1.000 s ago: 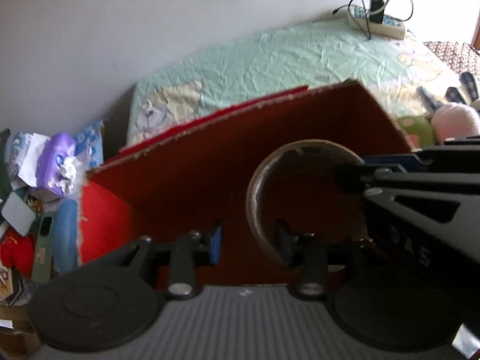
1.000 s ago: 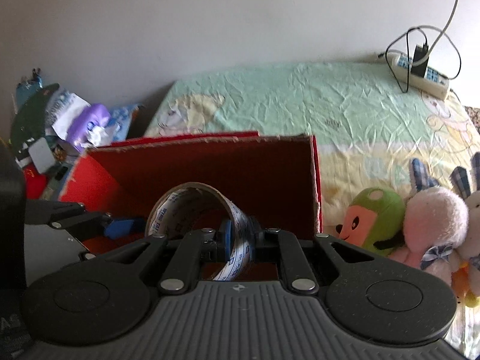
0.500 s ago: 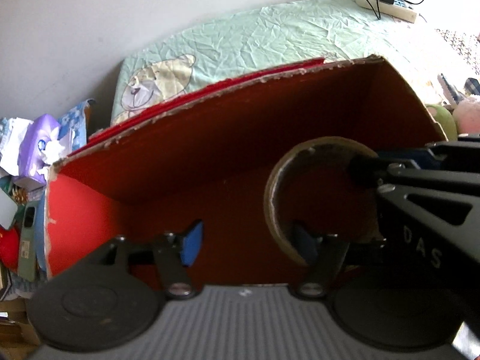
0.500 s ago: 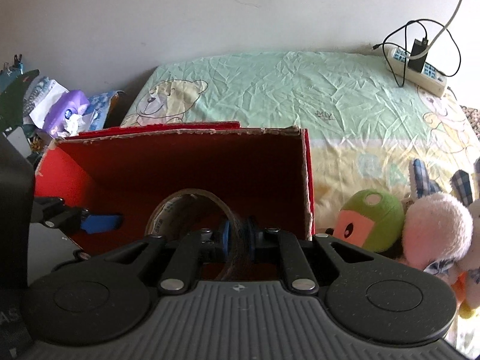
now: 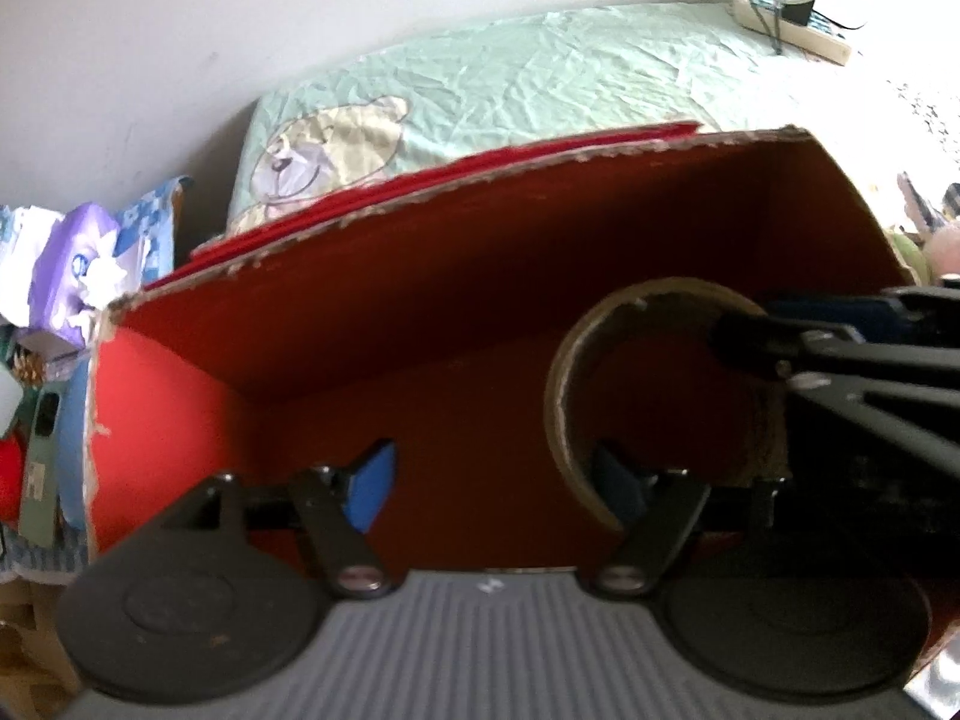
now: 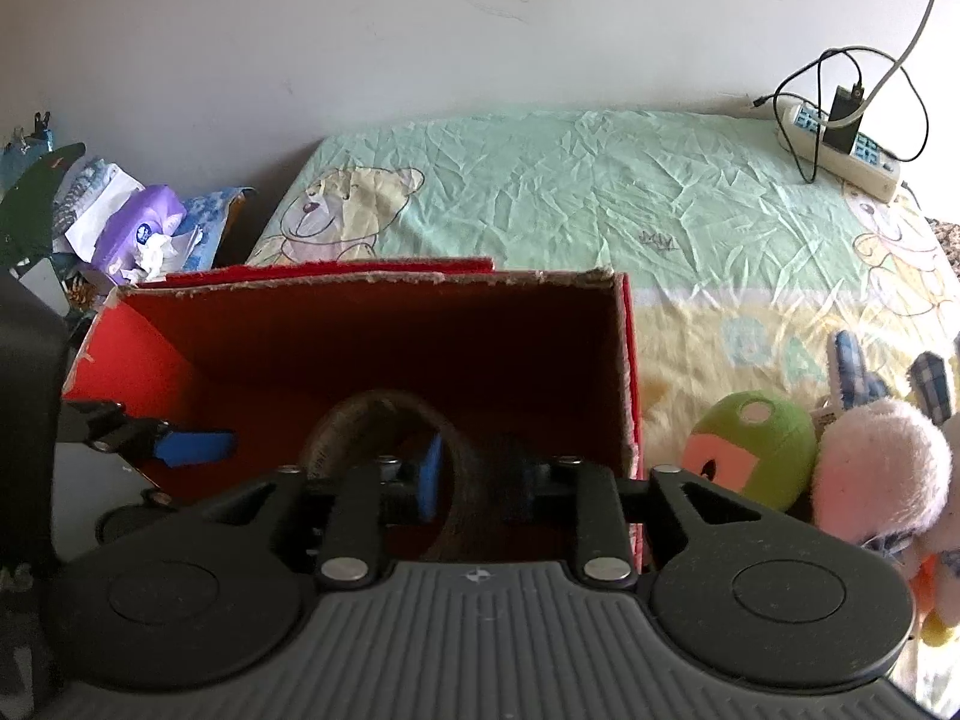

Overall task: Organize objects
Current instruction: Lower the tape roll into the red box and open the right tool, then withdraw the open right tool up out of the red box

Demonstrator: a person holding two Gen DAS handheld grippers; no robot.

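A brown tape roll (image 6: 372, 414) stands on edge inside the red cardboard box (image 6: 372, 279) on the bed. My right gripper (image 6: 474, 474) straddles the near wall of the roll. Its jaws are opening, and a gap shows between the pads and the wall. In the left wrist view the roll (image 5: 570, 372) sits at the right of the box (image 5: 480, 180), with the right gripper's fingers (image 5: 756, 342) on its top right. My left gripper (image 5: 495, 483) hangs in the box, jaws opening wide, gripping nothing. Its right pad overlaps the roll's lower left edge.
The box rests on a green and yellow bear-print sheet (image 6: 600, 198). A green plush (image 6: 750, 450) and a pink plush (image 6: 882, 468) lie just right of the box. A power strip with cables (image 6: 840, 147) is at the back right. Tissue packs and clutter (image 6: 141, 228) pile up at the left.
The right jaws, earlier shut on the roll's wall, have parted. The left jaws have spread wider. The roll has sunk deeper into the box.
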